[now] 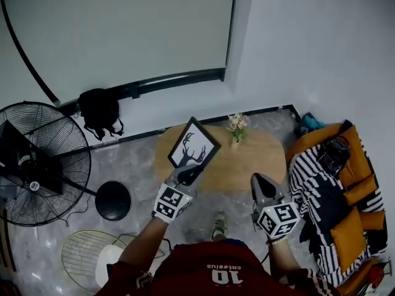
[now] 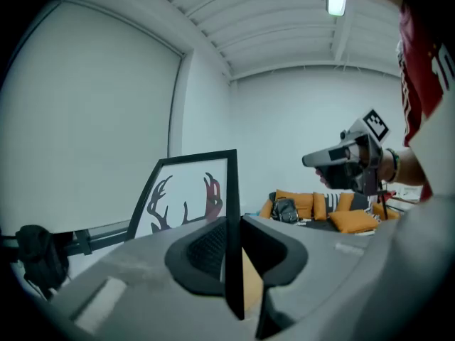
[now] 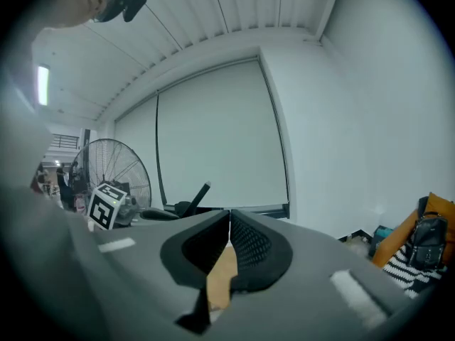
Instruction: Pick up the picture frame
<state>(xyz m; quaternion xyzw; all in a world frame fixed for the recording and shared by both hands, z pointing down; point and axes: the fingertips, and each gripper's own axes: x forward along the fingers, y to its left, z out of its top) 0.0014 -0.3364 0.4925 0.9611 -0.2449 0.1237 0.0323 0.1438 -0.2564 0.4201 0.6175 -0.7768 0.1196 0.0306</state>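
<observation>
Black picture frame (image 1: pixel 193 143) is pinched by its thin edge in my left hand-held gripper (image 1: pixel 190 172), probably to spare the print, clear above the counter (image 1: pixel 247 162), while my right hand-held gripper (image 1: pixel 258 182) stays out of it, pressed together on nothing.

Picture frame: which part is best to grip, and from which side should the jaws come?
Grip the thin black border near its lower corner, coming edge-on from the person's side. The picture frame is a flat, thin panel, so jaws fit only across its front and back. The left gripper is shut on it that way, probably a sound hold.
</observation>
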